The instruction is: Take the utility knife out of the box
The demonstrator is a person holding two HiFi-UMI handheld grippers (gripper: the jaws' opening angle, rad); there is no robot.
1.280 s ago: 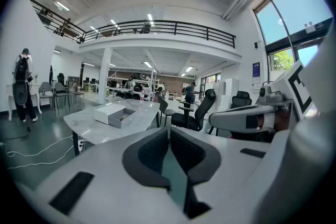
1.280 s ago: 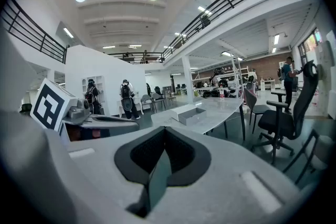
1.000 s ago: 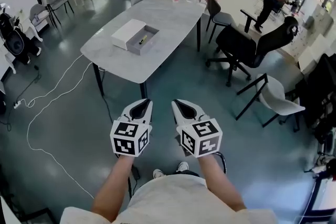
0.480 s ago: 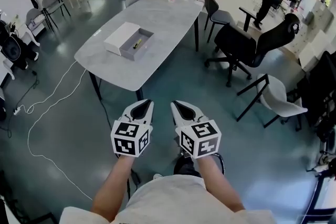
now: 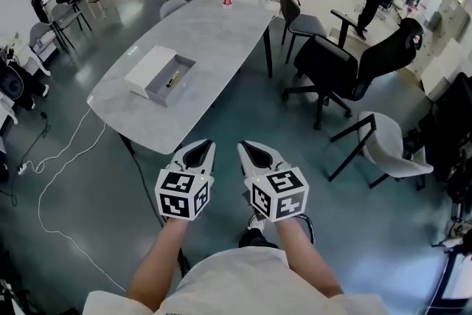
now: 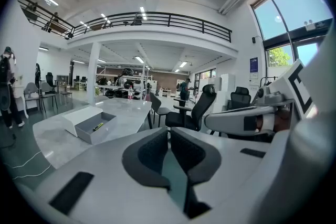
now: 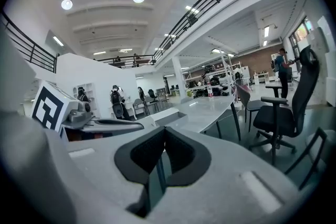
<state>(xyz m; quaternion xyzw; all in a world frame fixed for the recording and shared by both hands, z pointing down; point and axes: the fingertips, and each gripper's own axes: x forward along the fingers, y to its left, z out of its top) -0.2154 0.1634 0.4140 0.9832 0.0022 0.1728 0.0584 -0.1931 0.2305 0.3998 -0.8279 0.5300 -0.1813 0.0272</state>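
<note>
Approach is under way: the table (image 5: 221, 33) has come nearer in the head view. The utility knife (image 5: 173, 79) lies in the open box (image 5: 144, 64) at the table's near left, well apart from the left gripper (image 5: 200, 147) and right gripper (image 5: 246, 147), both clenched on nothing.

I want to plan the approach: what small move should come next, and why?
Probably step closer to the table, since the left tongs and right tongs, both shut and empty, hang over the floor short of its edge, while the utility knife lies in the open box on it.
</note>
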